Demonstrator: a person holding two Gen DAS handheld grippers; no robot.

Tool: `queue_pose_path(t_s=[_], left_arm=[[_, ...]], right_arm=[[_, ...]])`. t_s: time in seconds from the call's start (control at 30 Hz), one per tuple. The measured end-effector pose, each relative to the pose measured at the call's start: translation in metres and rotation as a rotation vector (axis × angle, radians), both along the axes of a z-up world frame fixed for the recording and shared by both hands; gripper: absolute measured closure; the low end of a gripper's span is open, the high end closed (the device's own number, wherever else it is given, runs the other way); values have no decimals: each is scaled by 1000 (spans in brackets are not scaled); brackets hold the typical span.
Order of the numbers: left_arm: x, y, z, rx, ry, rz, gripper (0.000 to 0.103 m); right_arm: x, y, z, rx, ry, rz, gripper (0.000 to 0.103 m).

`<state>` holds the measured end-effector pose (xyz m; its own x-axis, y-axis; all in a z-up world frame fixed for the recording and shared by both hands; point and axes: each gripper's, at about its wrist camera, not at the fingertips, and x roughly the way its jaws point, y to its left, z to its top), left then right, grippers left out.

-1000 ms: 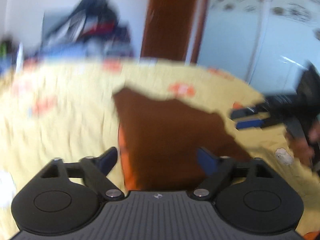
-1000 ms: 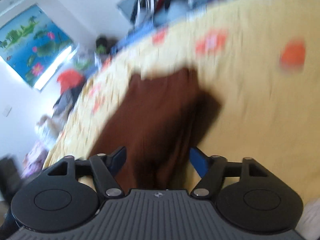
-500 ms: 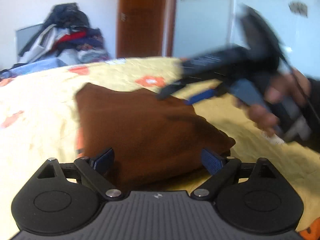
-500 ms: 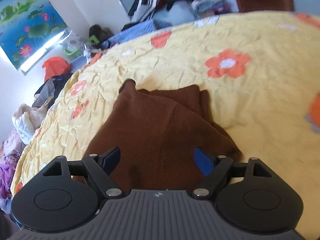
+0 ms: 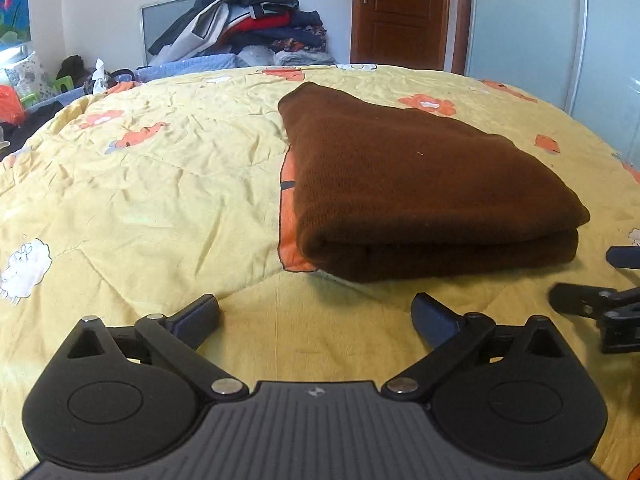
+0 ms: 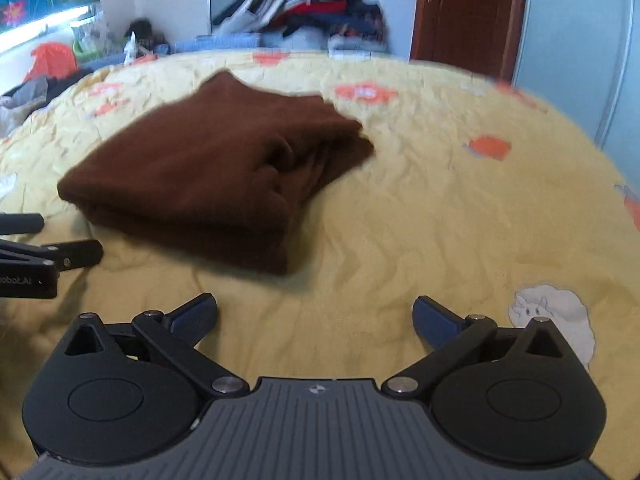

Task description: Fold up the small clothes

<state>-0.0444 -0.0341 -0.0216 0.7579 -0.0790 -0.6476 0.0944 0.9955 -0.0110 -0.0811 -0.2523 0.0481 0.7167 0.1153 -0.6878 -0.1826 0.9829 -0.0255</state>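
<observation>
Bedroom: yellow quilt (image 5: 160, 184) with orange flower prints and white sheep covers the bed and serves as the work surface; behind it, a heap of clothes (image 5: 248, 12) against the far wall, a brown door (image 5: 400, 12), a pale wardrobe front on the right.

Garment: one brown knitted garment (image 5: 420, 184), lying folded on the quilt, fold edge facing the left wrist camera, layers stacked and fairly square.

Same garment, right view: brown bundle (image 6: 216, 172) sits ahead and left of centre, its right-hand edge showing several loose layers, a bit rumpled there.

Left gripper (image 5: 316, 316): fingers spread wide, nothing between them, just short of the near fold edge, not touching it.

Right gripper (image 6: 314, 316): fingers also apart and empty, low over bare quilt, to the right of the bundle.

Cross-check: each gripper's black tip shows at the edge of the other's view, so both sit side by side at the near edge of the bundle.

Progress: looks essentially done for this piece, it is folded into a compact packet and let go.

Left to do: by my read, perhaps a tidy of the ruffled right edge, or moving on to another garment; none lies ready on the quilt.

Count: one folded garment, two grippers, one background clothes heap.
</observation>
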Motion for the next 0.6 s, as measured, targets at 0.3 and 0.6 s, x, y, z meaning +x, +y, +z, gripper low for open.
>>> queue_pose_path(t_s=[0.3,0.6], left_arm=[[-31,8,10,-2,-11,2,0],[-32,8,11,-2,-13,8,0]], right_arm=[[0,5,-4,4,-49,-35,0],[-2,5,-3,2,-50,-39,0]])
